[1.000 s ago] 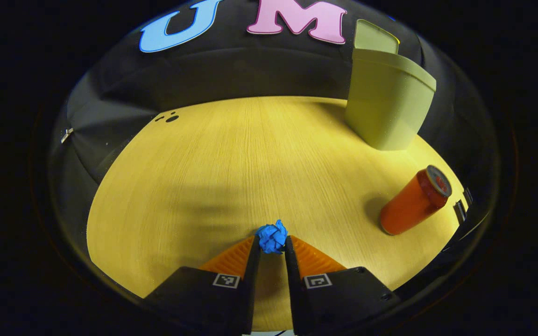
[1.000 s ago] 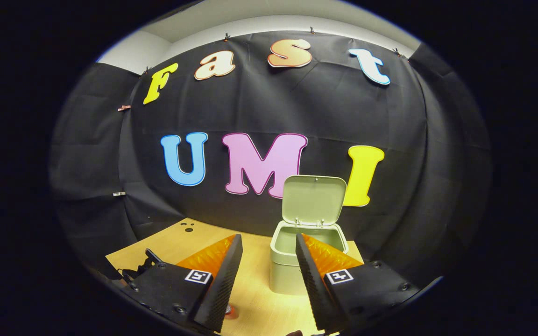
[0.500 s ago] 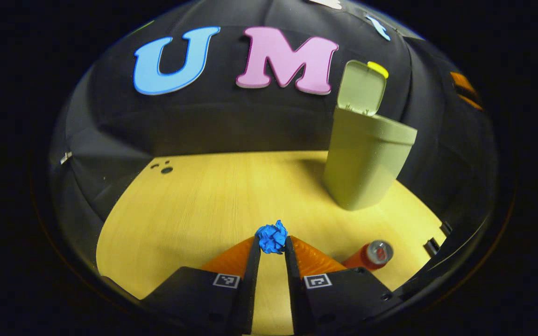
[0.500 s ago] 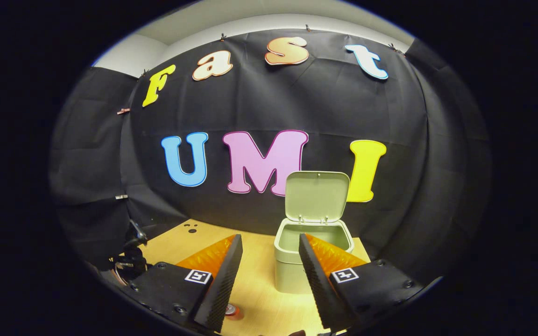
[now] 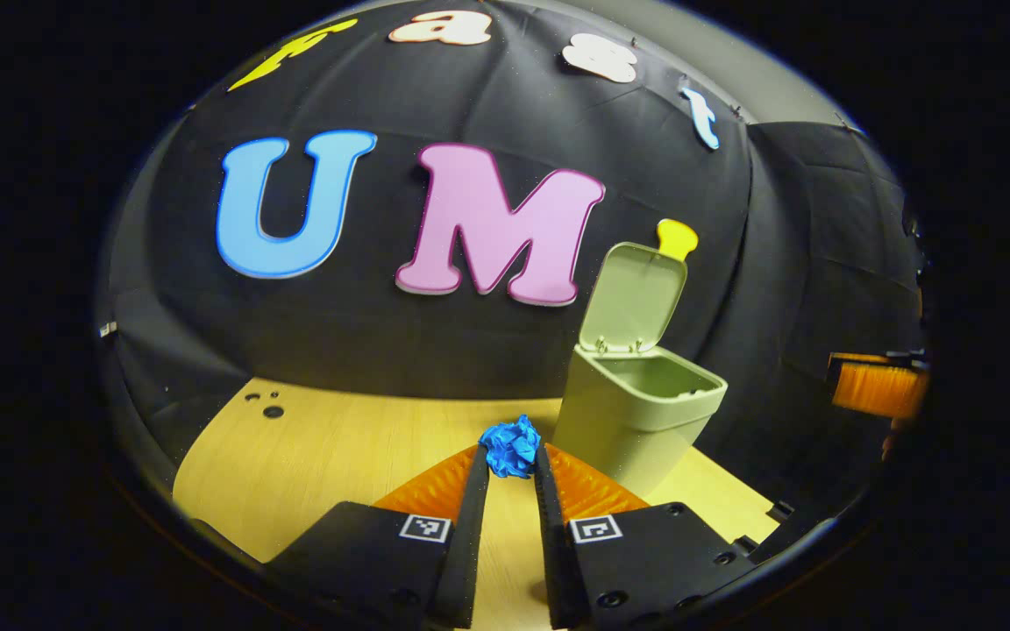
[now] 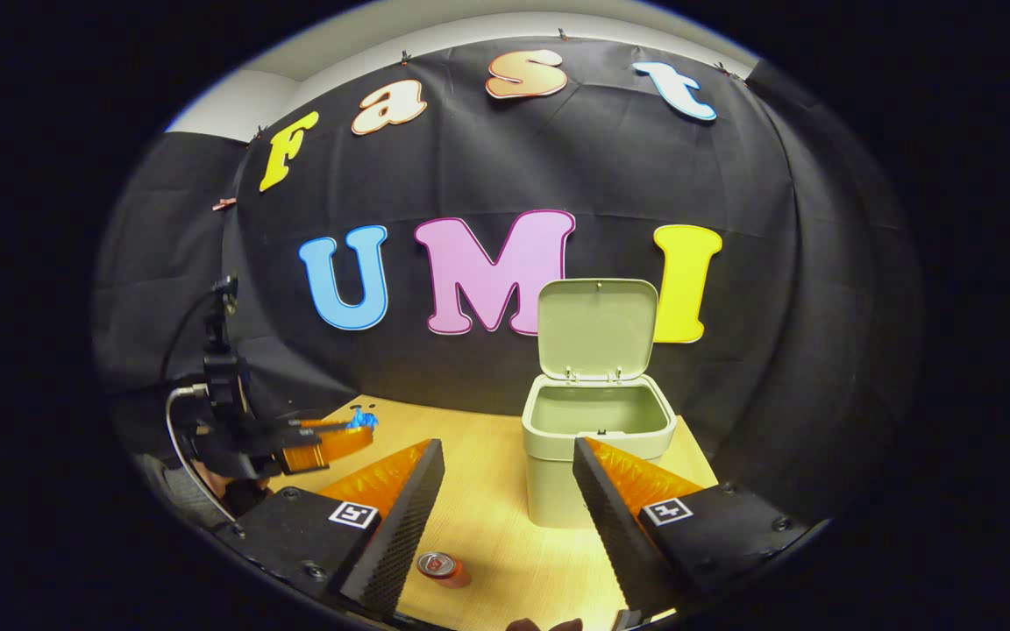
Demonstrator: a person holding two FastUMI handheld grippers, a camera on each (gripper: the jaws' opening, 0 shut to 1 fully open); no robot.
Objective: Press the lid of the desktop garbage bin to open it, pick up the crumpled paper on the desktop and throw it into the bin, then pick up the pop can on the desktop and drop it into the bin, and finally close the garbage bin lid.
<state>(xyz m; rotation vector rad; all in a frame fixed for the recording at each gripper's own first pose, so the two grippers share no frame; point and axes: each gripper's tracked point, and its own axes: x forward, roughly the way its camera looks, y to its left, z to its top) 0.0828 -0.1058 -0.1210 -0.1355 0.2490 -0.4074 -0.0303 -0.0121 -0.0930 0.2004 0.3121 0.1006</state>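
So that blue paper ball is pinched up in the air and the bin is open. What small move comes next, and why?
Probably carry the left tool forward and to its right until it is above the bin. The crumpled paper is gripped between its fingers, the lid stands upright, and the bin's mouth lies ahead and to the right, not yet under the paper.

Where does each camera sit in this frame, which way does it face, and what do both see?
Left gripper view: rides the left gripper, shut on the crumpled paper, facing the open bin.
Right gripper view: rides the open right gripper, above the pop can, facing the lid.
Shared: bin, paper, table, both grippers.
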